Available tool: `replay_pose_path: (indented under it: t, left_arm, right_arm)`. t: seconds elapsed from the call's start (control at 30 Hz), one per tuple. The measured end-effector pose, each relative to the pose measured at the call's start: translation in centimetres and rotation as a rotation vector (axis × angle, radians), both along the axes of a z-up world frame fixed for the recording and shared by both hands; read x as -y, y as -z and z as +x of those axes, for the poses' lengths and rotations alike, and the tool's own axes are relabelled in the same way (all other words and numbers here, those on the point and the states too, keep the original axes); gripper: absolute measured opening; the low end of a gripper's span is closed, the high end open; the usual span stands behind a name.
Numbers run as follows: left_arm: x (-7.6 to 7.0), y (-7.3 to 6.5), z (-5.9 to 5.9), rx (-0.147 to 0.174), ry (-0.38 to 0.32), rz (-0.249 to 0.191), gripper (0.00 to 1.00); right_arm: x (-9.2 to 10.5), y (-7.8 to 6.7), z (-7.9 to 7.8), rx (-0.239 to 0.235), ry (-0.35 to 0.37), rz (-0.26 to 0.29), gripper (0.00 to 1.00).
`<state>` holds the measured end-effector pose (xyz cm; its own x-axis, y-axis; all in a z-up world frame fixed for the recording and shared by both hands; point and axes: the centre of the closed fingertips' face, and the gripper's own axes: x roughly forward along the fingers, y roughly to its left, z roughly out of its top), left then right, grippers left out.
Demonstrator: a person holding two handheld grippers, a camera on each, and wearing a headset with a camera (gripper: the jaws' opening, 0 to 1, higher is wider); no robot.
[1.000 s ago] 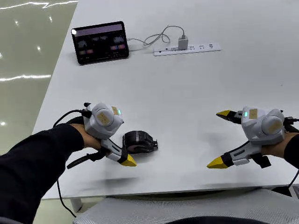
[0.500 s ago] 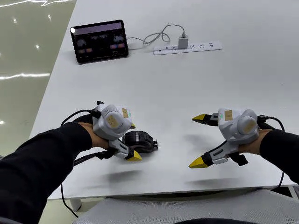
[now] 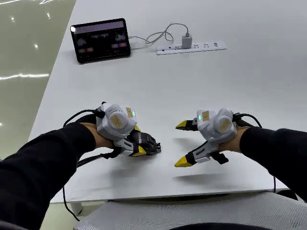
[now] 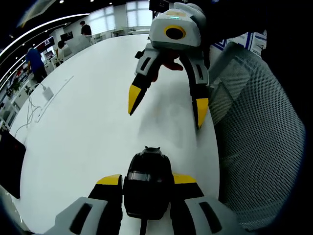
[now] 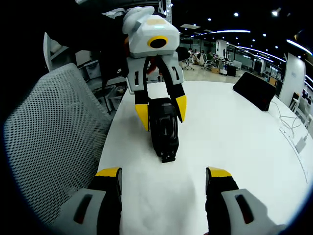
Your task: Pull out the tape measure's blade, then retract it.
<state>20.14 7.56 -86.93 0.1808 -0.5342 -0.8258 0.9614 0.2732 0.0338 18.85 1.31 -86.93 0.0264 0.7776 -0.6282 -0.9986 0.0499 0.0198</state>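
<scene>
Left gripper (image 3: 138,141), forearm low over the white table (image 3: 192,86), has its jaws straddling the black round-cased tape measure (image 3: 145,143) near the front edge; cannot tell whether they are pinching it. Right gripper (image 3: 182,143) hovers nearby, facing it, jaws spread wide.

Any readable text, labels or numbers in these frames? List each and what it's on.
Nothing legible.
Tablet: screen tiles and top bar too blurred to read.
Power strip: markings too small.
Tape measure: no readable label on its black case.
</scene>
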Motion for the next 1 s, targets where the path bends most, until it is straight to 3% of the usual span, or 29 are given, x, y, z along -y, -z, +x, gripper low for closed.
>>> replay_pose_path:
  t: [0.07, 0.17, 0.3, 0.5, 0.67, 1.0]
  left_arm:
    - [0.0, 0.0, 0.0, -0.005, 0.006, 0.001, 0.33]
    - [0.1, 0.0, -0.1, 0.019, 0.041, 0.010, 0.33]
    - [0.1, 0.0, -0.3, 0.028, 0.056, -0.009, 0.32]
    - [0.1, 0.1, -0.2, 0.017, 0.048, 0.018, 0.32]
    - [0.0, 0.1, -0.2, 0.004, 0.036, 0.014, 0.32]
    - [0.1, 0.1, -0.2, -0.003, 0.026, 0.007, 0.32]
  right_arm:
    - [-0.5, 0.3, 0.0, -0.004, -0.016, -0.015, 0.62]
    - [-1.2, 0.5, 0.1, 0.005, -0.041, -0.033, 0.61]
    - [-2.1, 0.4, 0.2, 0.004, -0.052, -0.033, 0.60]
    - [-2.4, 1.2, 0.4, -0.001, -0.062, -0.064, 0.45]
    - [-2.6, 1.6, 0.5, -0.012, -0.060, -0.079, 0.31]
    - [-3.3, 2.8, 0.4, 0.011, -0.088, -0.120, 0.19]
